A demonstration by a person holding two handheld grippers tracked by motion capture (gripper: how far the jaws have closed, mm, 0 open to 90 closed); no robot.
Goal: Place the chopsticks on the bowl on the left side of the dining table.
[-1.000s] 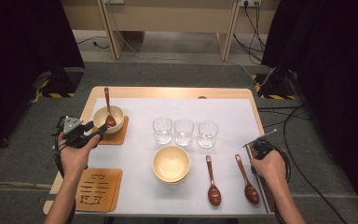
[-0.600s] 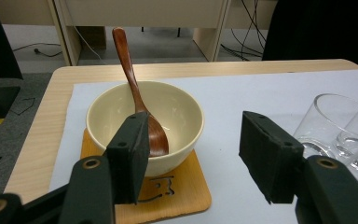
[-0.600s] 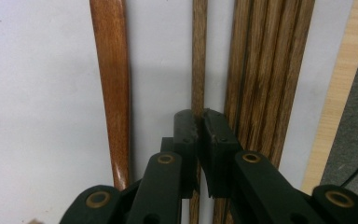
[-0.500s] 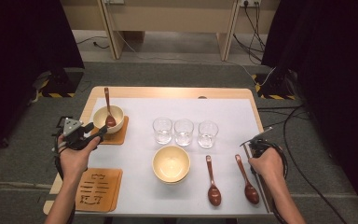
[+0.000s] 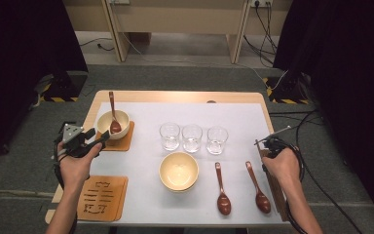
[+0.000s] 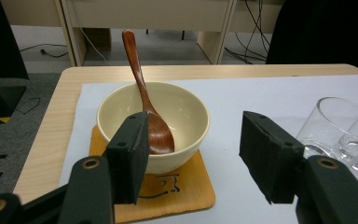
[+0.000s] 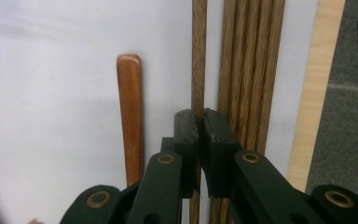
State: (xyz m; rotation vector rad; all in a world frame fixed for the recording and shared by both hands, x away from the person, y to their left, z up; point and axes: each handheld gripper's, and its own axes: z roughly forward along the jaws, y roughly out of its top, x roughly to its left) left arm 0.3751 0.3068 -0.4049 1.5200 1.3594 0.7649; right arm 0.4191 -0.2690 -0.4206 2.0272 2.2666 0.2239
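At the table's three o'clock edge, one chopstick stands pinched between the closed jaws of the right gripper, drawn a little apart from the bundle of chopsticks just beside it at its three o'clock. A wooden spoon lies near at the chopstick's nine o'clock, another spoon beyond it. Toward the table's ten o'clock corner, the left gripper hovers with jaws wide open and holding nothing, just short of a cream bowl that sits on a wooden coaster with a spoon leaning inside. Three glasses stand in a row mid-table, a second bowl at their six o'clock.
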